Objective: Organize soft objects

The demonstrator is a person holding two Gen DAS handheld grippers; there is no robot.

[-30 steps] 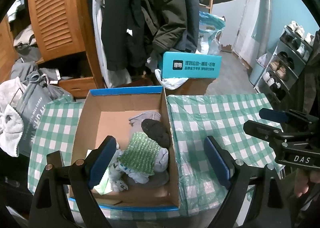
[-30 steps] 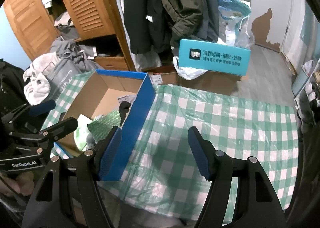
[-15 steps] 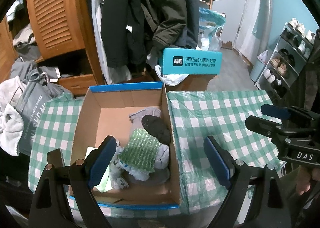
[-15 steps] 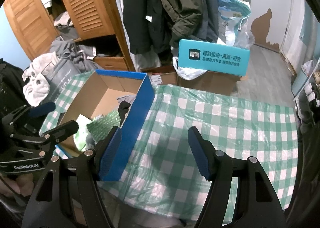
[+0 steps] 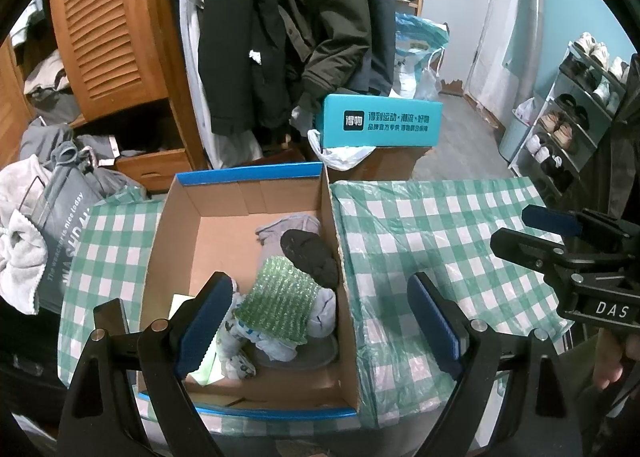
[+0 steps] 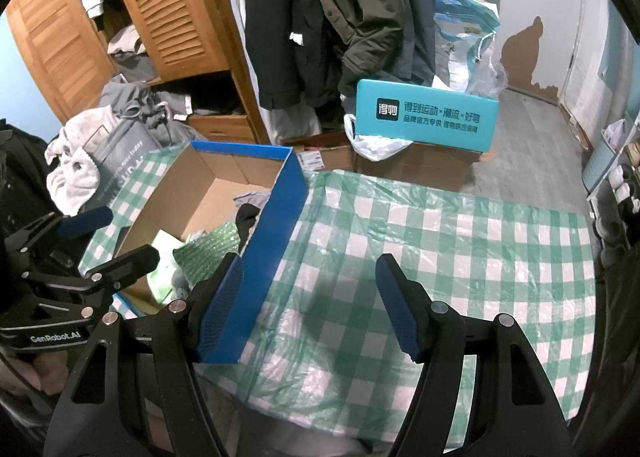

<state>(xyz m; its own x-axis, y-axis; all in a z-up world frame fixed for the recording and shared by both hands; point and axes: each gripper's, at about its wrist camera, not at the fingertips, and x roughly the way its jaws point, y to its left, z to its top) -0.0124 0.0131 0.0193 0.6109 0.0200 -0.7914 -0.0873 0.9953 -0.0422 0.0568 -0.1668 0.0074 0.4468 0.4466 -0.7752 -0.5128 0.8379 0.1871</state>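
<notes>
A blue-rimmed cardboard box [image 5: 248, 177] stands on the green checked tablecloth [image 5: 420, 225]. Inside it lie a green bubbly cloth [image 5: 280, 297], a black sock [image 5: 310, 251], a grey garment [image 5: 288, 225] and patterned white cloths [image 5: 236, 361]. My left gripper [image 5: 320, 321] hovers open above the box's near right part, with nothing between its fingers. My right gripper [image 6: 310, 305] hangs open over the bare tablecloth [image 6: 440, 241], just right of the box's blue wall [image 6: 276, 229], holding nothing. Each gripper shows in the other's view: the right gripper [image 5: 536, 229] at the side, the left gripper [image 6: 108, 237] beside the box.
Behind the table stand a teal box [image 5: 382, 125] on a brown carton, hanging coats [image 5: 304, 17] and a wooden louvred wardrobe [image 5: 108, 29]. A grey bag and clothes [image 5: 52, 217] pile up at the left. A shoe rack [image 5: 576, 105] stands at the right.
</notes>
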